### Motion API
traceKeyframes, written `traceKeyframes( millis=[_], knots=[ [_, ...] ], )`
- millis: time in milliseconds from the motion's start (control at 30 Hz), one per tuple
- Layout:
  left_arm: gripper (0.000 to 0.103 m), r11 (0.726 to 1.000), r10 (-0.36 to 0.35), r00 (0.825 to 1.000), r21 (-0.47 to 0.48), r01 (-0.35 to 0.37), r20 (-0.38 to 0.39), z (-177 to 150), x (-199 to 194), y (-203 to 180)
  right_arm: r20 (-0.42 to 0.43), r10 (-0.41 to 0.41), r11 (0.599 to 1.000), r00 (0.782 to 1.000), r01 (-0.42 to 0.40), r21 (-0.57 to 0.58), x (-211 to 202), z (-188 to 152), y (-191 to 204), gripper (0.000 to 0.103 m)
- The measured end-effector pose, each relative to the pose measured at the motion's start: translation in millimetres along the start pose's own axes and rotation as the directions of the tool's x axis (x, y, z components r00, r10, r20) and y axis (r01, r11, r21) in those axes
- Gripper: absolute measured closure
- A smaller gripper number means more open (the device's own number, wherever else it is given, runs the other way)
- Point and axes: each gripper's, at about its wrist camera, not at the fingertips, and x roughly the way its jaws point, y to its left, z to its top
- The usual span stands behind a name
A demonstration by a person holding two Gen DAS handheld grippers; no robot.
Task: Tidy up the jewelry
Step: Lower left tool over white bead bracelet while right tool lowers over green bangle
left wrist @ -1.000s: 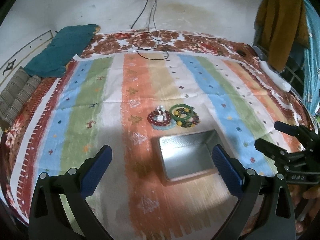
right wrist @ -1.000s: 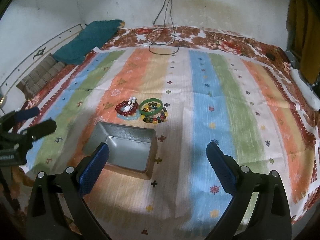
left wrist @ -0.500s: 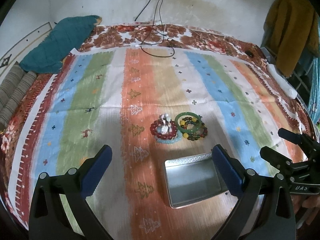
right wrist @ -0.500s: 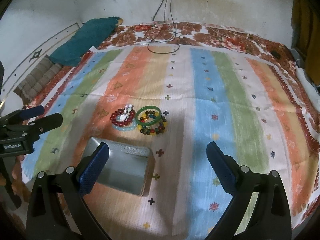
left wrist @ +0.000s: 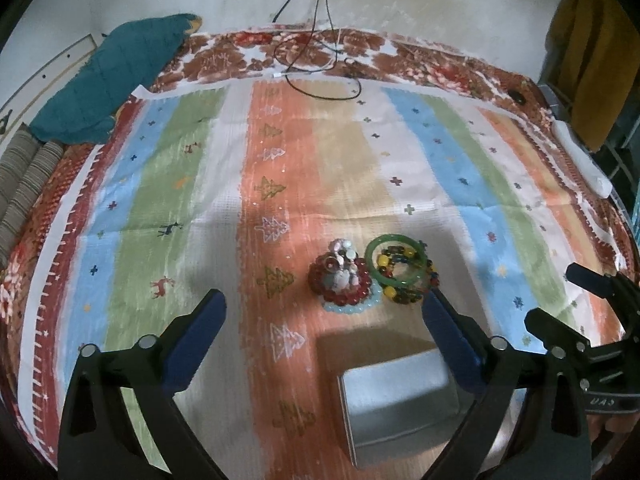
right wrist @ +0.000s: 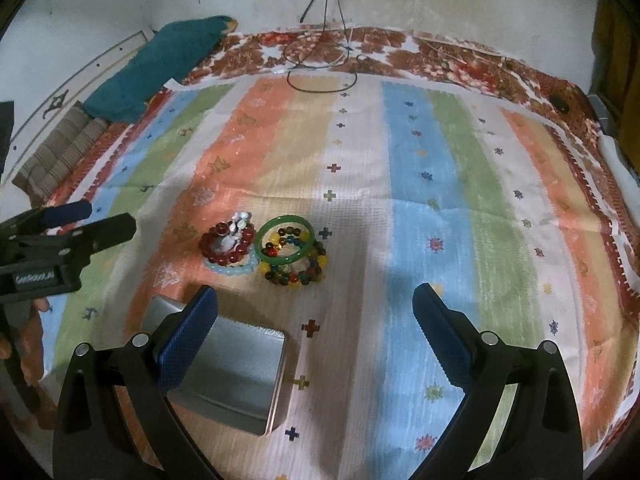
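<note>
Both the left gripper (left wrist: 320, 320) and right gripper (right wrist: 316, 312) hover spread wide and empty above the metal tin (right wrist: 232, 372) — the bracelets (right wrist: 264, 248) lie clustered just beyond it, presumably awaiting transfer.

Dim indoor light, strong fisheye distortion.
Soft shadows fall on the striped cloth (left wrist: 280, 184) near the metal tin (right wrist: 236, 376); edges curve and darken; slight overall blur.

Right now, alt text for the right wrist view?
Open right claw hangs empty over a striped cloth, its left finger overlapping an empty metal tin. Beyond the tin lies a cluster of bracelets: red beads, a green bangle and multicoloured beads. The left claw, open, shows at the left edge.
</note>
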Motion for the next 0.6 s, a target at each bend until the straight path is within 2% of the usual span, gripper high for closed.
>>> traceKeyframes(
  millis=[600],
  knots=[
    [0.012, 1.000, 0.014, 0.996, 0.010, -0.013, -0.083, 25.0, 57.5, 3.2, -0.088, -0.004, 1.000, 0.996, 0.003, -0.008, 53.9, 22.1, 0.0, 0.004]
  ],
)
